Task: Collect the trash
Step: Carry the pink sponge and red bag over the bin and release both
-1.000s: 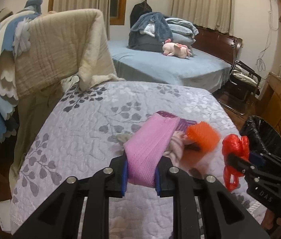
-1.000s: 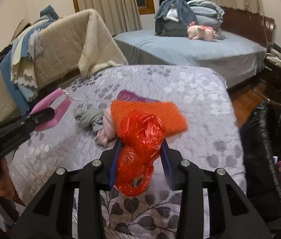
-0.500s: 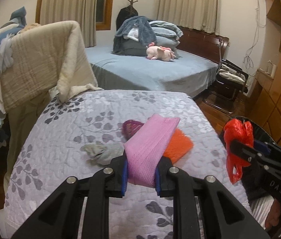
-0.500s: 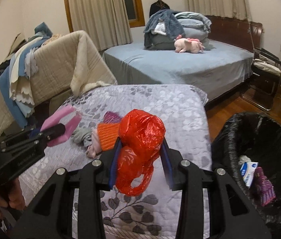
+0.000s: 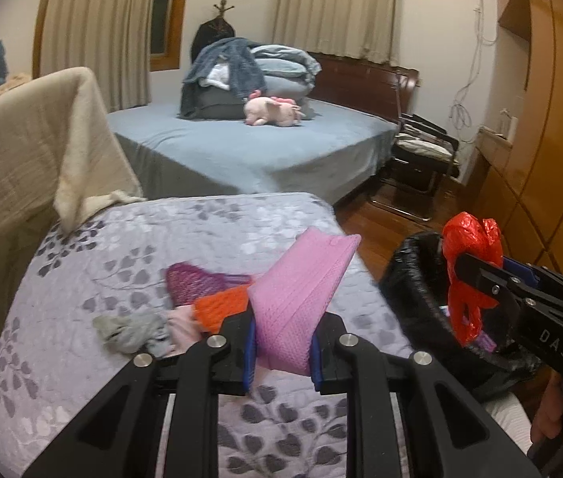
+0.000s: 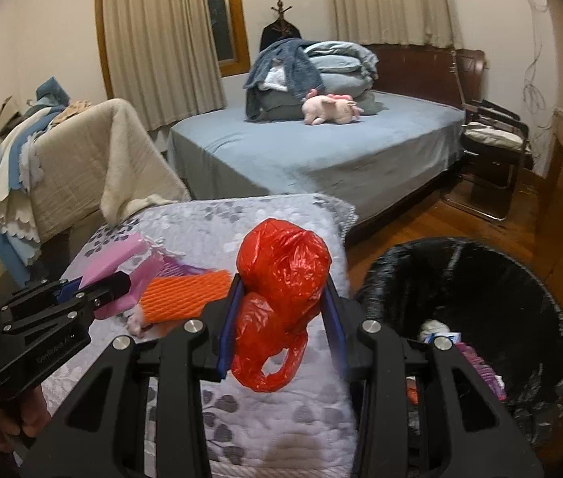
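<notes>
My left gripper (image 5: pixel 282 342) is shut on a folded pink foam sheet (image 5: pixel 301 294), held above the grey leaf-patterned quilt (image 5: pixel 130 247). That sheet (image 6: pixel 116 269) and the left gripper (image 6: pixel 120 281) also show at the left of the right wrist view. A crumpled red plastic bag (image 6: pixel 283 294) is clamped in my right gripper (image 6: pixel 283 332), which is shut on it near the quilt's right edge. From the left wrist view the red bag (image 5: pixel 468 275) hangs over the rim of the black-lined trash bin (image 5: pixel 412 290). The bin (image 6: pixel 480 298) stands on the floor to the right with several scraps inside.
On the quilt lie an orange foam net (image 6: pixel 185 296), a purple net (image 5: pixel 193 283), a grey sock (image 5: pixel 134 328) and a pale pink rag (image 5: pixel 179 324). Beige blankets (image 5: pixel 30 139) drape at the left. Behind are a blue bed (image 6: pixel 321 155) and a chair (image 6: pixel 492 135).
Both grippers have risen and swung right toward the bin with their loads still clamped. The red bag has gone from over the quilt to the bin's rim; the bin now shows more fully.
</notes>
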The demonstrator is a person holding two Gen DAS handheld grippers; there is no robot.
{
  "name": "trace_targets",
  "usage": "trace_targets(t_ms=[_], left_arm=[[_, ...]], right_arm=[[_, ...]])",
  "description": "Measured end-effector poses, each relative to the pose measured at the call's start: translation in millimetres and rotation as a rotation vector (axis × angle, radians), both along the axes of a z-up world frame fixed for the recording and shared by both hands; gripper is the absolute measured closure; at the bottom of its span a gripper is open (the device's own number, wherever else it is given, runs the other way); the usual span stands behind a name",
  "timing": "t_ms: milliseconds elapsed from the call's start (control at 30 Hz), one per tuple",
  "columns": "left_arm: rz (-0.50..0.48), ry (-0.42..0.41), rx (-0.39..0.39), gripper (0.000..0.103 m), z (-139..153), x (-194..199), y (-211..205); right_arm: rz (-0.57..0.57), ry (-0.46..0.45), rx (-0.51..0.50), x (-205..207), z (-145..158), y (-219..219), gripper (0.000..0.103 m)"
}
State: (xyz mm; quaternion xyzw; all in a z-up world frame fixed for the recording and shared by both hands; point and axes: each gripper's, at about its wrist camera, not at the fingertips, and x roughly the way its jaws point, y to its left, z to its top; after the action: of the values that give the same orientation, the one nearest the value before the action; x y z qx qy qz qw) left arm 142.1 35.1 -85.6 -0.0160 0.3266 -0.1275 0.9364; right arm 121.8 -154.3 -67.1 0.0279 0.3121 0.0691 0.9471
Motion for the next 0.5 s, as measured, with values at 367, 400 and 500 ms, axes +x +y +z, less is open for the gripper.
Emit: trace_targets(t_ms=[367,400,500], left_arm=[[-0.112,-0.024,-0.014,0.082,11.3,8.4,-63.6],[-0.128,-0.027,-0.013,0.082,12.2,9.8,-71.8],[-0.169,-0.027,-0.014,0.082,12.8,13.6,-92.1]], right_arm=[[-0.106,-0.031,-0.014,-8.5,12.1,-64.1,0.067],[-0.118,-0.033,-0.017,-9.4,12.8,-70.7,0.067],[-0.152,-0.039,-0.024,-11.9,13.4,-91.6,0.067]])
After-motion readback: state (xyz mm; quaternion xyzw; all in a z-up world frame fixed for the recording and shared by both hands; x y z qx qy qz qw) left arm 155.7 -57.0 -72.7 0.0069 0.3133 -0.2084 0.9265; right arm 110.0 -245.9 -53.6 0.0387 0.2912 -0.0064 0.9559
